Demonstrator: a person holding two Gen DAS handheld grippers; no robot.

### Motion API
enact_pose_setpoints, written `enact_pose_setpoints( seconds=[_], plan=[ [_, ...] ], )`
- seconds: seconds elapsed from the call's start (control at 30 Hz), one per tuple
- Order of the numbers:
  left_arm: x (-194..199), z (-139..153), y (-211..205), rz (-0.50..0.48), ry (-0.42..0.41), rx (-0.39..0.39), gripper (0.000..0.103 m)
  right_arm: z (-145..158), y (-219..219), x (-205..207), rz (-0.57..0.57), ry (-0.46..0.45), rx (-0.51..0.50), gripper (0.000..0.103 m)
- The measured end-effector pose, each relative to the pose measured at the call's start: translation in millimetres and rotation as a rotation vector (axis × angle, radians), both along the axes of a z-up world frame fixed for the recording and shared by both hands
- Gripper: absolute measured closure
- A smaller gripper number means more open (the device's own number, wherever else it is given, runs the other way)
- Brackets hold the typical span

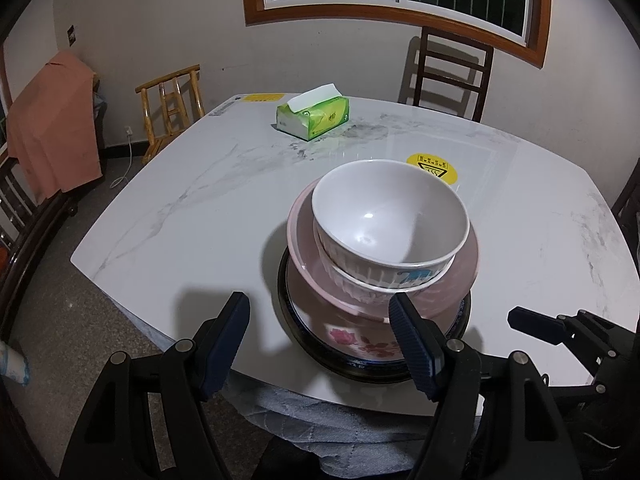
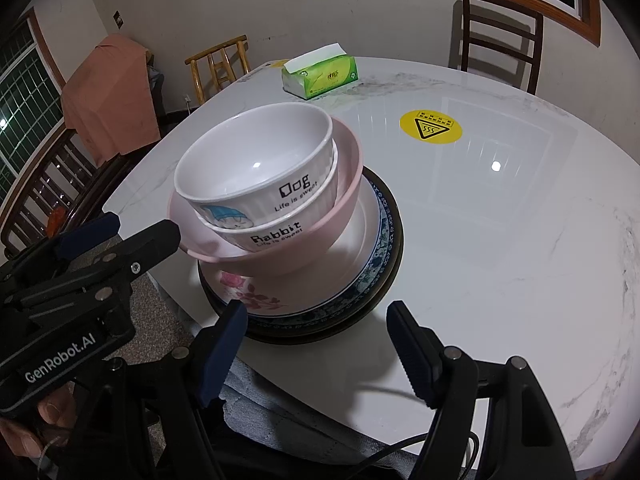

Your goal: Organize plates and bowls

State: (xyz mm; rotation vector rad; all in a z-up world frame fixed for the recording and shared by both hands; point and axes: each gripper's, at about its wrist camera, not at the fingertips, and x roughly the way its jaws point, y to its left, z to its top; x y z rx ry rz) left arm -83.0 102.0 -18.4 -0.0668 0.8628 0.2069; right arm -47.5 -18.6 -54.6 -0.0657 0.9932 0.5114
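the stack (image 1: pixel 380 256) sits near the table's (image 1: pixel 200 208) front edge: white bowl (image 2: pixel 256 164) nested in a second white bowl (image 2: pixel 276 236), both in the pink bowl (image 2: pixel 344 216), on a flowered plate (image 2: pixel 256 288) and dark-rimmed plates (image 2: pixel 390 240) below. by the look of it the sorting is about done and both hands are parked. if anything is left, it would be a check that the bowls sit square, since the top pair leans a touch toward 9 o'clock in the right view. left gripper (image 1: pixel 320 320) hangs with jaws well apart, empty, its right finger in front of the plates' near rim at 6 o'clock; contact can't be told. right gripper (image 2: pixel 316 330) is also wide apart and empty, at the stack's 5 o'clock, over bare table.
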Motion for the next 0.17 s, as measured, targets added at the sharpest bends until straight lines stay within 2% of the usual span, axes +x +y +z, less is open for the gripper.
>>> enact_pose_setpoints(
  seconds=[0.17],
  plan=[
    [-1.3, 2.5, -2.4, -0.013, -0.009, 0.010, 0.034, 0.5, 1.5, 0.5, 0.006, -0.008, -0.003, 0.029]
  ],
)
